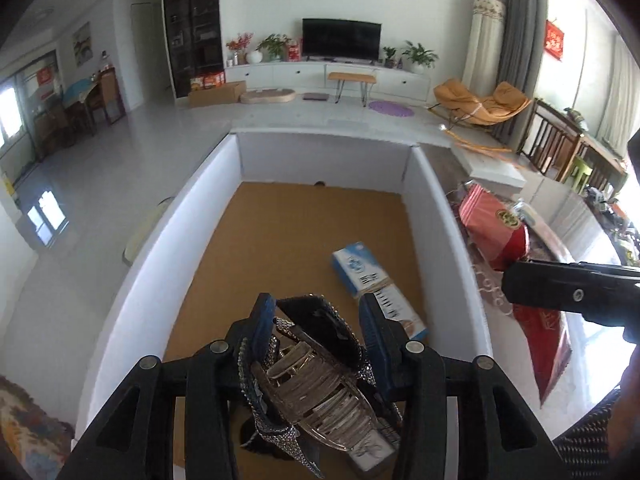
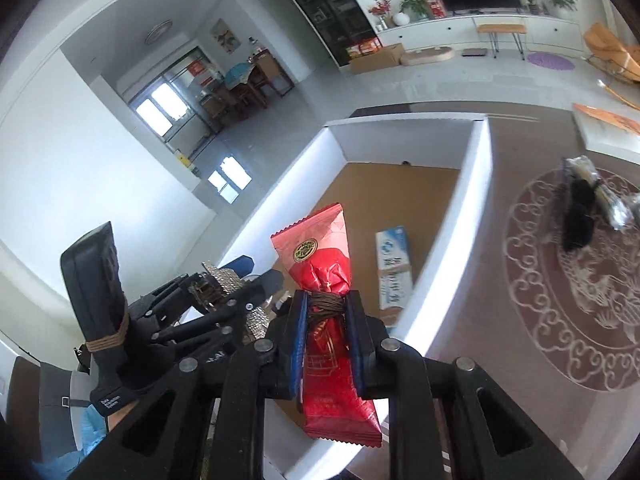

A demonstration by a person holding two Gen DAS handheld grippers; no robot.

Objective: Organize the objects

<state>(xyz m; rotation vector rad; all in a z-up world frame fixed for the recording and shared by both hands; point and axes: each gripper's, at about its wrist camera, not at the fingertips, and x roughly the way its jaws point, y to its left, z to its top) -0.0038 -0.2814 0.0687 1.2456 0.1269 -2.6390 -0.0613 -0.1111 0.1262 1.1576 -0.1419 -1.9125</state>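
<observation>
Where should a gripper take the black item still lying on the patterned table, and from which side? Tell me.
Judging from the right wrist view, the black item lies flat as a long shape on the patterned table, a silvery wrapped piece against its far end. Probably come from above, jaws across the narrow middle, clear of that piece. Blur hides finer detail.

Carton [image 1: 376, 288] in box [image 1: 440, 208], pouch [image 2: 584, 204] on table [image 2: 500, 280] beside.

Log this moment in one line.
left gripper: shut on hair clip | right gripper: shut on red packet | both over box
</observation>
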